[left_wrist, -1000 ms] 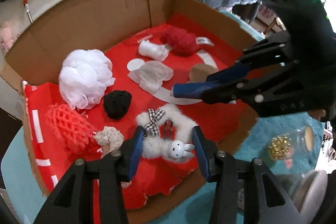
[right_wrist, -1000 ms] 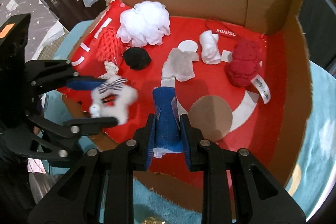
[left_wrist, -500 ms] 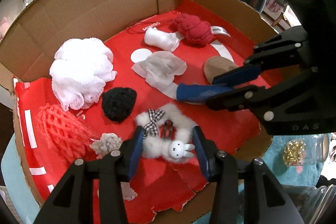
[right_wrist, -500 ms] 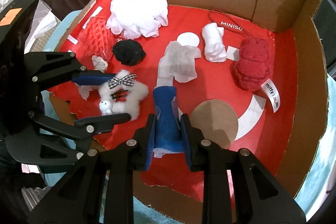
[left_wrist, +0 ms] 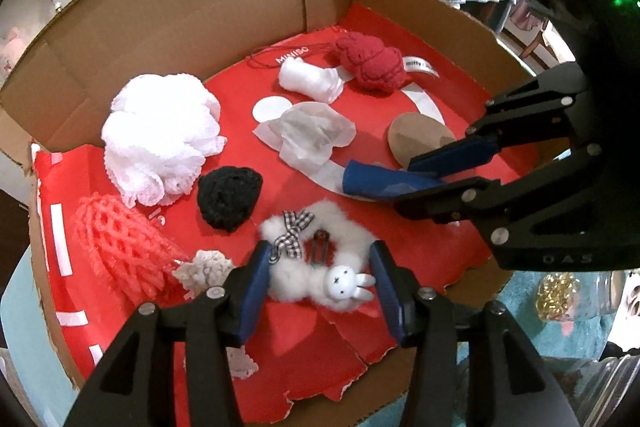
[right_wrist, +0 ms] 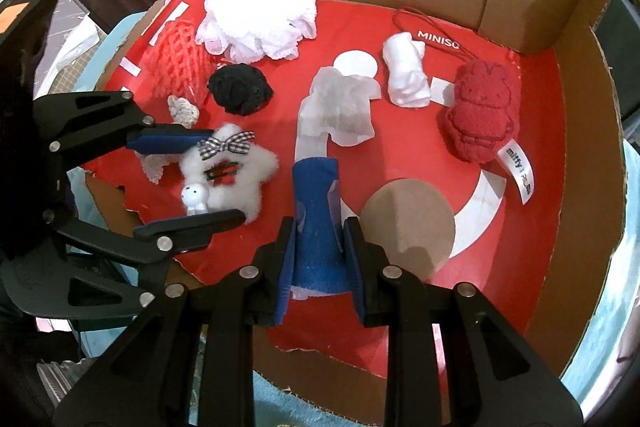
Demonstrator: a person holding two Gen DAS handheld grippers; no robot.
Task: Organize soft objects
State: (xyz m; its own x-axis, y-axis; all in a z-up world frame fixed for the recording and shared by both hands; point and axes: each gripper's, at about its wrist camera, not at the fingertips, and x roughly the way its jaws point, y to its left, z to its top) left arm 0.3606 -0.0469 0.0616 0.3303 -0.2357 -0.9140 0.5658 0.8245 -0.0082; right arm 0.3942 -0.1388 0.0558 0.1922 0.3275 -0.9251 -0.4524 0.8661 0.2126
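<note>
Fluffy white toy (left_wrist: pixel 316 263) btwn opening L tool (left_wrist: pixel 318 283) pads, seemingly loose.

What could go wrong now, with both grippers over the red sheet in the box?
1. The left gripper has just been opening around the fluffy white toy; if lifted now, its fur might snag a pad.
2. The right gripper pinches the blue cloth at one end only, so it could slip out.
3. The two grippers are close and might collide.
</note>
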